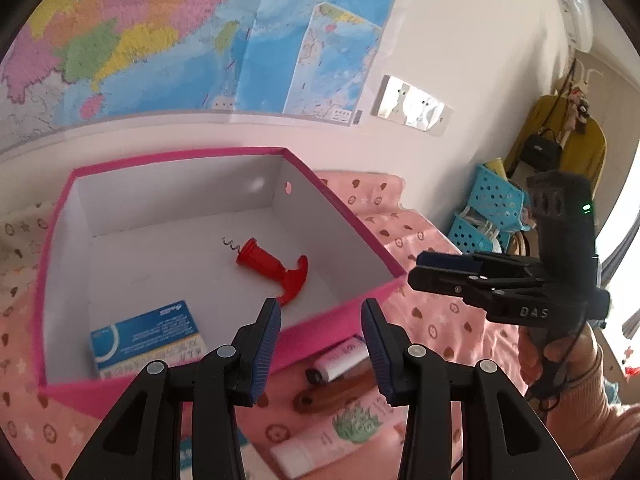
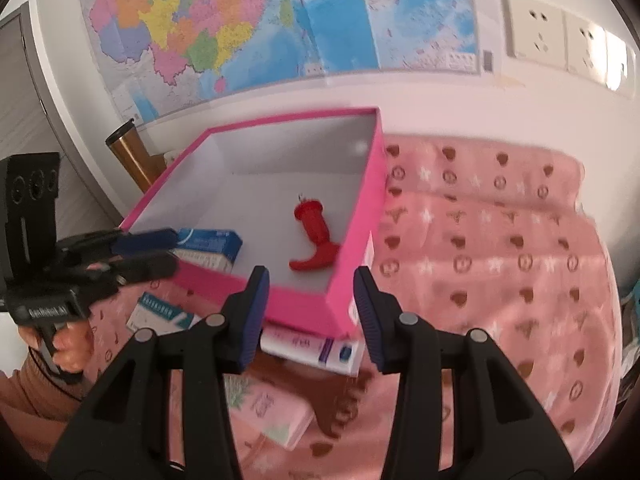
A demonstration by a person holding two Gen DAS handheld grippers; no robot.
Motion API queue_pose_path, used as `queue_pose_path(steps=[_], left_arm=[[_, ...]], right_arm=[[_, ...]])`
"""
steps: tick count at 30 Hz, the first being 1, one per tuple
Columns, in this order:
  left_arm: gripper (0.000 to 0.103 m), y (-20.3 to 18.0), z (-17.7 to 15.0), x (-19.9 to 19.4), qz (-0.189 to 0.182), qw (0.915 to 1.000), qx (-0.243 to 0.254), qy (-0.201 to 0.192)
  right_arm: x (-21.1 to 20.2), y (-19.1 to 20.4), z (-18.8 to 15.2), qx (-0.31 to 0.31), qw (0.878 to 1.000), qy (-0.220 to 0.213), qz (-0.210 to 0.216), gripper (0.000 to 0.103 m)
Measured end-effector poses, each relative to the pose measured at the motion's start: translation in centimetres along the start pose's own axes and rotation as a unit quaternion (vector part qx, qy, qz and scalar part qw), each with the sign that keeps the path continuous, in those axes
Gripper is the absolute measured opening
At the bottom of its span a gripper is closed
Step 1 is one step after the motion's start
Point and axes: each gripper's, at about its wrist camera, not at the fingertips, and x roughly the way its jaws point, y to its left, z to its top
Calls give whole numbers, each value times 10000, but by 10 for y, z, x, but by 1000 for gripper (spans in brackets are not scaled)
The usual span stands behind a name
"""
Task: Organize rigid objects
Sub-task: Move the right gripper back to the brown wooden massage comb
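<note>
Both grippers, left gripper (image 1: 321,322) and right gripper (image 2: 311,290), stand with jaws apart and empty above the near wall of the pink box (image 1: 336,320). Box contents: red corkscrew (image 1: 276,270), blue carton (image 1: 148,338). Loose items remain outside on the pink cloth (image 2: 500,248), including a white tube (image 1: 340,358). Probable next step: descend and grasp one.

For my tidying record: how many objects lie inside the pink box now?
2: a red corkscrew near the middle of the pink box, and a blue carton in a near corner. None seems hidden.
</note>
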Motion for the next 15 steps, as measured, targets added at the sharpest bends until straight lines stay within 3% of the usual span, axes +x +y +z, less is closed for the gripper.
queue_pose_path(steps=[6, 15], left_arm=[[49, -9, -23, -7, -20, 9998, 174, 102], [49, -10, -58, 43, 63, 9946, 123, 1025]], right_arm=[[-3, -25, -44, 588, 9979, 232, 105, 46], [18, -43, -88, 1148, 9909, 678, 189, 47]])
